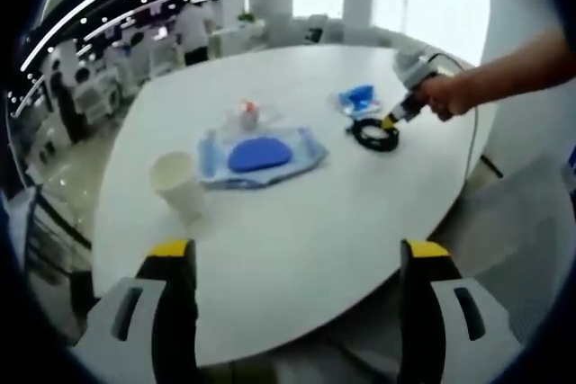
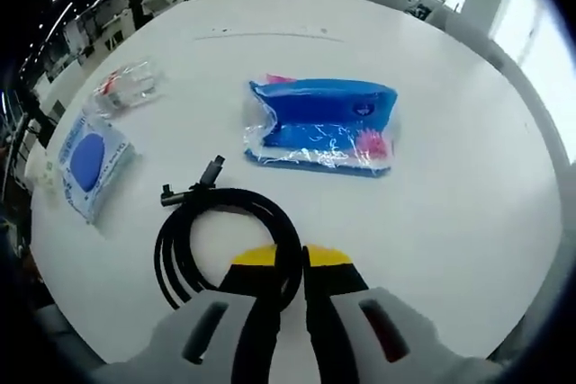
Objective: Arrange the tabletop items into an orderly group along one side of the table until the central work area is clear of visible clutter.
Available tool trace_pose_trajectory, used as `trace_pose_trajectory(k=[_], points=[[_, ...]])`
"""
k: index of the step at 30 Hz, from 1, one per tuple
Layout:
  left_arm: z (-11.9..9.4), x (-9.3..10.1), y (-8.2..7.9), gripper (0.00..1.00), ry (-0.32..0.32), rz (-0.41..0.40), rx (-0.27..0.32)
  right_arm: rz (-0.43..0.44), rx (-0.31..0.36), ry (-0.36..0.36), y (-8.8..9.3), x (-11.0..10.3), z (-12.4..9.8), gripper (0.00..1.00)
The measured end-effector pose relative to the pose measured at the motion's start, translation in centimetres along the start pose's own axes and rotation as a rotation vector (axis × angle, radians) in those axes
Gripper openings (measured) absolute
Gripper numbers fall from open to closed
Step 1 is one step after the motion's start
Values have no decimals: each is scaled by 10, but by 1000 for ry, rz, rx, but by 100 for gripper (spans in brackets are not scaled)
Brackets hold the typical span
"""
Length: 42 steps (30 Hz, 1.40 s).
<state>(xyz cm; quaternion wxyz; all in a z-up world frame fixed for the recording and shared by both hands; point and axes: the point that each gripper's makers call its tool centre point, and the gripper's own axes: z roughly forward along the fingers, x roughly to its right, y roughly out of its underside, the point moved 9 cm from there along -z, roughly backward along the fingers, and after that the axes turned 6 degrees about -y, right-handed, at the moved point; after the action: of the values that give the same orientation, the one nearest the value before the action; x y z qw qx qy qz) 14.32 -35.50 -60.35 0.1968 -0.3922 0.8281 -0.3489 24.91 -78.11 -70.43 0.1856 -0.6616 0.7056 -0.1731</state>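
Right gripper (image 2: 304,256): fingers closed down on the near loop of the black coiled cable (image 2: 225,245), yellow tips pinched over the strand with almost no gap. Cable lies flat on the white tabletop (image 2: 450,186), plug ends sticking out toward the tabletop's middle

Left gripper view shows the same grab from across the tabletop: a person's hand (image 1: 447,94) holds the right gripper (image 1: 396,117) with its tip on the cable (image 1: 375,134), close to the far right edge

Left gripper (image 1: 301,254): fingers wide apart, nothing between them, hovering off the near edge of the tabletop (image 1: 297,249)

Items:
- blue plastic packet (image 2: 319,125) just beyond the cable, toward the centre in the right gripper view; in the left gripper view it sits just behind the cable (image 1: 358,99)
- clear bag with a blue round pad (image 1: 259,156) around the middle; also seen at (image 2: 88,161)
- small clear bag with something red/orange inside (image 1: 247,114) just behind the pad bag, not touching as far as I can tell; also (image 2: 126,85)
- white paper cup (image 1: 177,183) upright, just beside the pad bag, toward the near left edge

People in the room behind, blurred
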Motion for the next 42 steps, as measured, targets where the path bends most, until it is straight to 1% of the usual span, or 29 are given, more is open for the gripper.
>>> trace_pose_trajectory(k=[2,4,7,10,11,16,18,19,21,22,26,28,29,30,31,33,35,36,37,38,39,42], points=[[0,0,0,91,0,1,-1,-1,-1,2,-1,3,5,7],[1,0,0,91,1,1,-2,5,4,7,0,1,4,8],[1,0,0,91,4,4,-6,4,5,18,3,-7,-4,8],[1,0,0,91,2,6,-5,-8,12,21,3,-9,-6,8],[1,0,0,91,1,5,-5,-10,14,24,5,-12,-11,8],[-1,-1,-1,91,0,-4,2,-2,19,28,9,-17,-22,9],[-1,0,-1,90,1,-3,3,-2,21,34,9,-15,-22,11],[-1,0,-1,90,1,-2,4,-1,23,39,11,-17,-27,13],[-1,0,-1,90,1,-1,6,3,45,65,11,-15,-34,18],[-1,0,-1,90,1,-2,7,0,54,66,11,-16,-35,19],[-2,-1,-2,91,1,-14,16,-5,65,61,12,-17,-41,19],[-2,-1,-2,91,2,-15,19,-1,63,50,12,-18,-42,19],[-2,0,-2,91,4,-12,19,38,78,6,12,-24,-45,20],[-2,0,-3,91,5,-10,20,69,114,-44,11,-29,-47,21],[-2,0,-3,91,4,-9,20,77,120,-65,12,-32,-48,22],[-2,1,-4,91,4,-11,24,73,113,-77,15,-36,-51,26],[-3,1,-4,91,6,-14,26,97,118,-112,17,-42,-52,28],[-3,1,-4,91,6,-13,26,101,120,-117,17,-42,-52,29],[-3,1,-4,91,7,-11,26,108,137,-126,24,-63,-79,31],[-3,1,-4,91,9,-12,28,113,142,-125,27,-71,-90,32],[-3,1,-4,91,8,-11,29,115,141,-127,28,-76,-98,33],[-3,1,-4,90,10,-10,29,118,137,-135,30,-85,-110,38]])
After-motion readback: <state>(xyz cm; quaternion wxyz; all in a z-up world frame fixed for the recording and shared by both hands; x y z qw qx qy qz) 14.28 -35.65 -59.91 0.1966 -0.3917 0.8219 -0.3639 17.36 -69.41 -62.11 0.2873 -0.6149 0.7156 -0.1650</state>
